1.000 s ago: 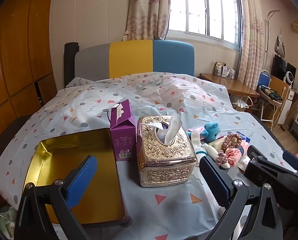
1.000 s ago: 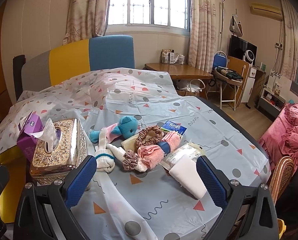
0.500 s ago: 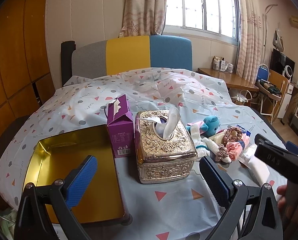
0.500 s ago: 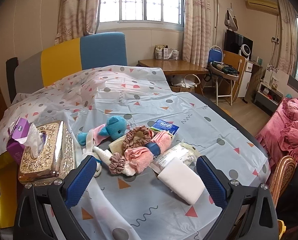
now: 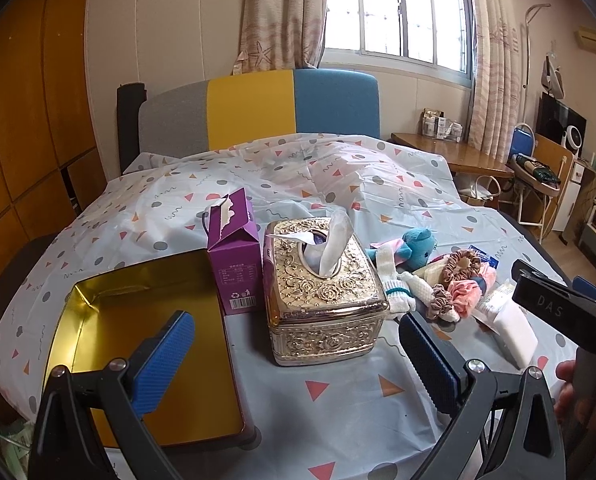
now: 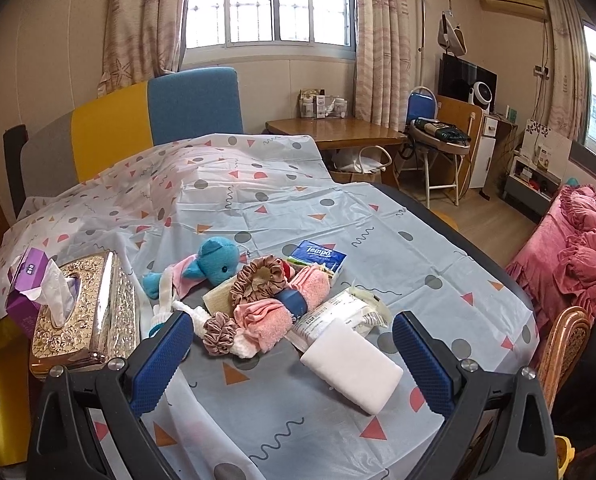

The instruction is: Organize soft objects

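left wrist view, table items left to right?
gold tray → purple box → gold tissue box → blue plush toy → brown scrunchie → white pad

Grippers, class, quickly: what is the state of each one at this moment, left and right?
Left gripper: open, holding nothing, above the cloth in front of the gold tissue box.
Right gripper: open, holding nothing, near the white pack.

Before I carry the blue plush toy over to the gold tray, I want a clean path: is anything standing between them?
Yes. The ornate gold tissue box and the purple carton stand side by side between the blue plush toy and the gold tray. You would probably have to lift over them or go around.
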Demonstrator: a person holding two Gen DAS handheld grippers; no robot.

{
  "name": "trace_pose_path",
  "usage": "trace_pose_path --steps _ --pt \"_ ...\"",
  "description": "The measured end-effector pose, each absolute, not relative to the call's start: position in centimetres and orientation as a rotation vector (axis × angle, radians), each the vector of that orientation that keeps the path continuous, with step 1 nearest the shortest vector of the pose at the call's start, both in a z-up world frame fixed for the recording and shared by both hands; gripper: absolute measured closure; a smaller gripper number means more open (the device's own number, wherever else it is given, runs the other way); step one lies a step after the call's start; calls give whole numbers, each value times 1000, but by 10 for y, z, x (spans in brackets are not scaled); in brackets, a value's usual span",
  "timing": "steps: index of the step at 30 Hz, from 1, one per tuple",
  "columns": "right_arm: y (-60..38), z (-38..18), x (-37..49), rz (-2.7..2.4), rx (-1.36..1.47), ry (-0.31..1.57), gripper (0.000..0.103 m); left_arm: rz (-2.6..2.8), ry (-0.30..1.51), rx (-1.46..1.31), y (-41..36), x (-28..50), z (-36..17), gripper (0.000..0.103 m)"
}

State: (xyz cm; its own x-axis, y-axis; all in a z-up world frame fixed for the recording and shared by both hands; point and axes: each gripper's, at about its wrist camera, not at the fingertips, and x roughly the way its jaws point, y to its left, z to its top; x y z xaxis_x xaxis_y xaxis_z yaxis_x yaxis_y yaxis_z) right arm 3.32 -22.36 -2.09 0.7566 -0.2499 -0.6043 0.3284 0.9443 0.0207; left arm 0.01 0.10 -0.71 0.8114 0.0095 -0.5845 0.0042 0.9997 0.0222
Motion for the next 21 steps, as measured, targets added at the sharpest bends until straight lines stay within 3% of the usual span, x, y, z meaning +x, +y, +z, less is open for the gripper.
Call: trace_pose_path --steps 21 --pt "-224 -19 32 -313 126 633 2 -6 630 25 -2 0 -7 0"
